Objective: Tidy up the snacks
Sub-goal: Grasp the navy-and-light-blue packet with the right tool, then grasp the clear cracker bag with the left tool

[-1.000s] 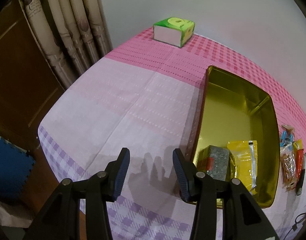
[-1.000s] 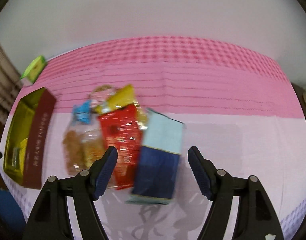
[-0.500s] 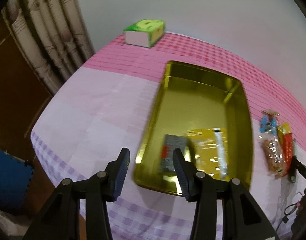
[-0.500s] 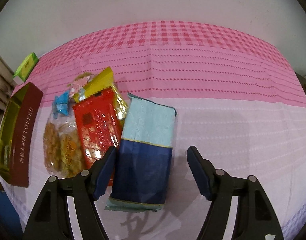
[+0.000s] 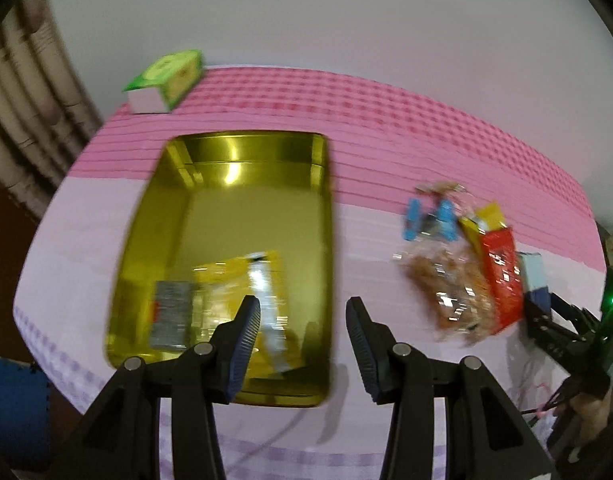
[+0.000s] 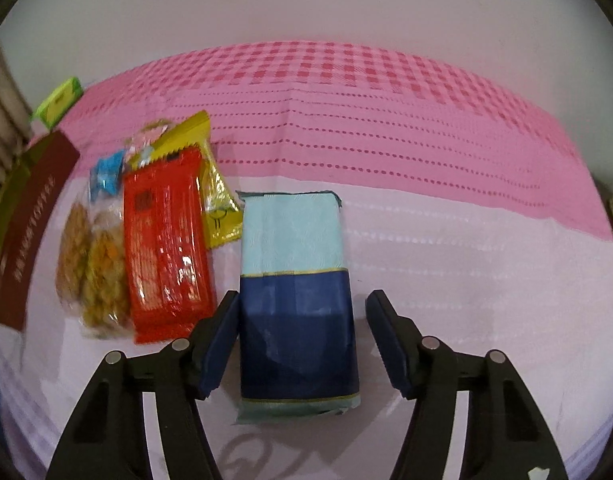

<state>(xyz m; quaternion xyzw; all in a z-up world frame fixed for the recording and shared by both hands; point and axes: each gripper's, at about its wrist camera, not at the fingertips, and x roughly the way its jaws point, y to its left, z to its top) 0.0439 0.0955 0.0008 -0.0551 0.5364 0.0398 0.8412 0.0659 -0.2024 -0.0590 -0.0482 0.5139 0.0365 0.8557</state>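
On a pink checked surface [image 6: 386, 128], the right tool [image 6: 302, 340], jaws just closing but not yet gripping, straddles a blue snack packet [image 6: 296, 288]; the left tool [image 5: 302, 340] hangs apart and empty over a gold tin [image 5: 226, 216] holding snacks

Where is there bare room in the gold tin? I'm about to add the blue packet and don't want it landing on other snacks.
The far half of the gold tin, toward the green box, is bare. The near end is crowded: a grey packet and a yellow packet lie there. On the tablecloth, the stretch right of the blue packet is also free.
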